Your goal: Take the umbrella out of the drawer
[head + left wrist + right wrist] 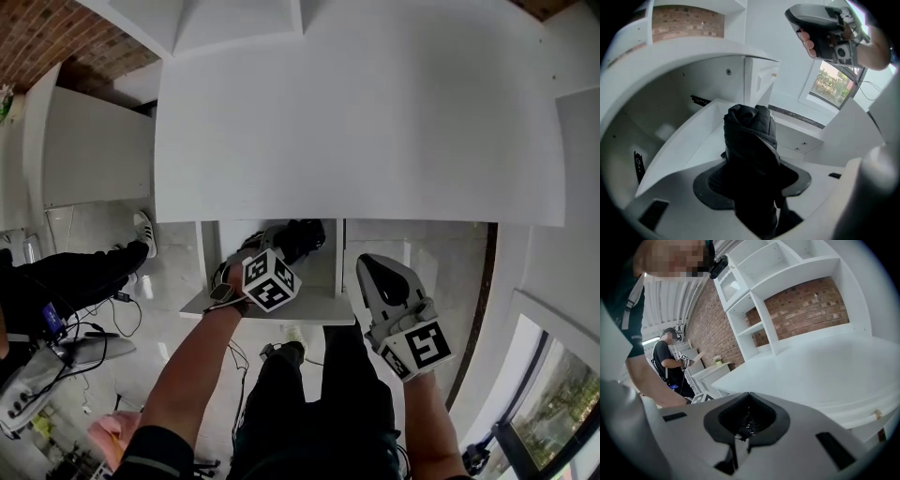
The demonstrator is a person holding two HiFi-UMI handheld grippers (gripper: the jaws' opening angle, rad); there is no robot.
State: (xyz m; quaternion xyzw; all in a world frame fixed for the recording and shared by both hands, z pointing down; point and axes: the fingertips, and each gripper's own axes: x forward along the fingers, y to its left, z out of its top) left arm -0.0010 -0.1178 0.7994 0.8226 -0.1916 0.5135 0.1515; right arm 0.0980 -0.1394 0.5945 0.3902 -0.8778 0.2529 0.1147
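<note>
Umbrella [751, 140], folded, sits clamped between my left gripper's [752, 190] jaws, its long axis running along them with the far end inside the drawer [693, 136]; I note my right gripper [746, 422] closed, empty, farther right.

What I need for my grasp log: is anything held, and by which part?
The left gripper holds the umbrella by its folded canopy; the right gripper is empty.
</note>
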